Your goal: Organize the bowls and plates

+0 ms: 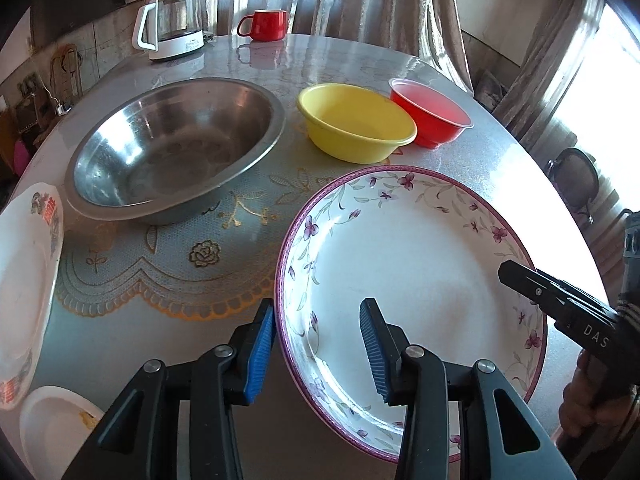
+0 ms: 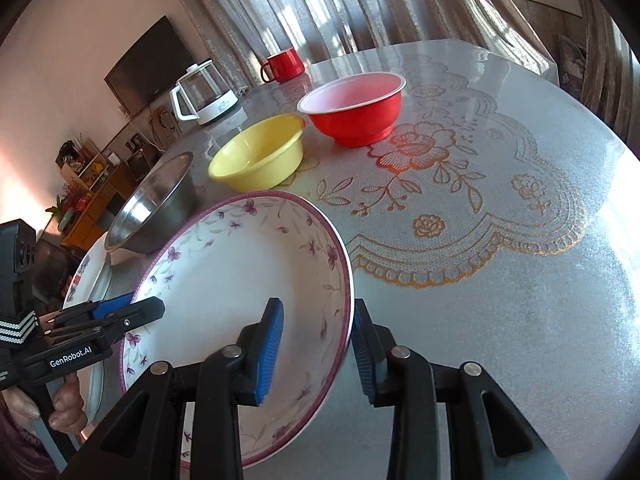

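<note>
A floral plate with a purple rim lies on the table in front of both grippers. My left gripper is open, its jaws astride the plate's left rim. My right gripper is open, its jaws astride the plate's right rim; it also shows in the left wrist view. The left gripper also shows in the right wrist view. A steel bowl, a yellow bowl and a red bowl stand behind.
A white plate with red print and a small white dish lie at the left. A kettle and a red mug stand at the far edge. A chair stands right of the table.
</note>
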A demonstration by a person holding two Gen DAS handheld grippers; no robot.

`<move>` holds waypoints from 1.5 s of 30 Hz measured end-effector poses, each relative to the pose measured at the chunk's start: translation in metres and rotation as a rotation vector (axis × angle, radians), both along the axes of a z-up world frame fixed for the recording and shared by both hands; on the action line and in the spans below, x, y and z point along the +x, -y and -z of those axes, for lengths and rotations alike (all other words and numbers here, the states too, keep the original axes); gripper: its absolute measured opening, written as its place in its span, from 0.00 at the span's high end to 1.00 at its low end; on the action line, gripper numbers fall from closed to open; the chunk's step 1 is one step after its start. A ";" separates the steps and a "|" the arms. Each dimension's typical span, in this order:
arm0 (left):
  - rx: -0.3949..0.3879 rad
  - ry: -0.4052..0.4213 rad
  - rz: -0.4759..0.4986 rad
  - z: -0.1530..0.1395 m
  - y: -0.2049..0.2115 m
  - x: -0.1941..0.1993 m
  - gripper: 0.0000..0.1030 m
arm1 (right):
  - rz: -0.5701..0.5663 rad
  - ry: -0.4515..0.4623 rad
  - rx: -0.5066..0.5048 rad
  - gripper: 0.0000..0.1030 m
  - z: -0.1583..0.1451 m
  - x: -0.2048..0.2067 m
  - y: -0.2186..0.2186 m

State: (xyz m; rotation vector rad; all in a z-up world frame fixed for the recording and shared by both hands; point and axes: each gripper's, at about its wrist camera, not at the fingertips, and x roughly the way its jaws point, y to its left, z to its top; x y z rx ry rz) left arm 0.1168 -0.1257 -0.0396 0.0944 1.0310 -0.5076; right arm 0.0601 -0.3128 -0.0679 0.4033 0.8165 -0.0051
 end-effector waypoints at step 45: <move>-0.113 0.133 -0.275 -0.022 -0.104 -0.047 0.43 | -0.033 0.039 -0.202 0.47 -0.038 0.005 -0.060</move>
